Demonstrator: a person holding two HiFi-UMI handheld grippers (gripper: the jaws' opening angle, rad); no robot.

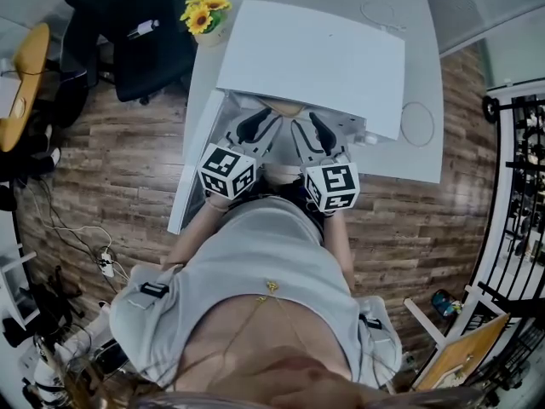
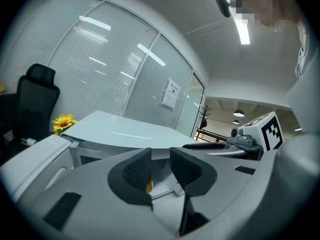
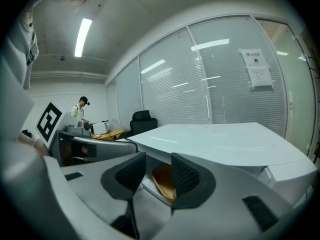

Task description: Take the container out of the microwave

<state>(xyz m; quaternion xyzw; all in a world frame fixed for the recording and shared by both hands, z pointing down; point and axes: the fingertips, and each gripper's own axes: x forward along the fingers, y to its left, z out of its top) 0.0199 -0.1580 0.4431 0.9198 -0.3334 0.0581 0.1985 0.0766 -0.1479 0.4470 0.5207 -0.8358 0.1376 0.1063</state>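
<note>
A white microwave (image 1: 315, 58) stands on a white table (image 1: 421, 156), its door (image 1: 194, 164) swung open to the left. Inside its opening lies a tan container (image 1: 285, 106). Both grippers point into the opening side by side. The left gripper (image 1: 255, 126) has a gap between its pads, and a sliver of the container (image 2: 149, 185) shows through it. The right gripper (image 1: 319, 133) is open too, and the container (image 3: 162, 180) lies just beyond its pads, low in the gap. Whether either pad touches the container is hidden.
A pot of sunflowers (image 1: 207, 11) sits at the table's far left corner, with a black office chair (image 1: 145, 41) behind it. Cable loops (image 1: 417, 124) lie on the table right of the microwave. A black rack (image 1: 524, 169) stands at the far right.
</note>
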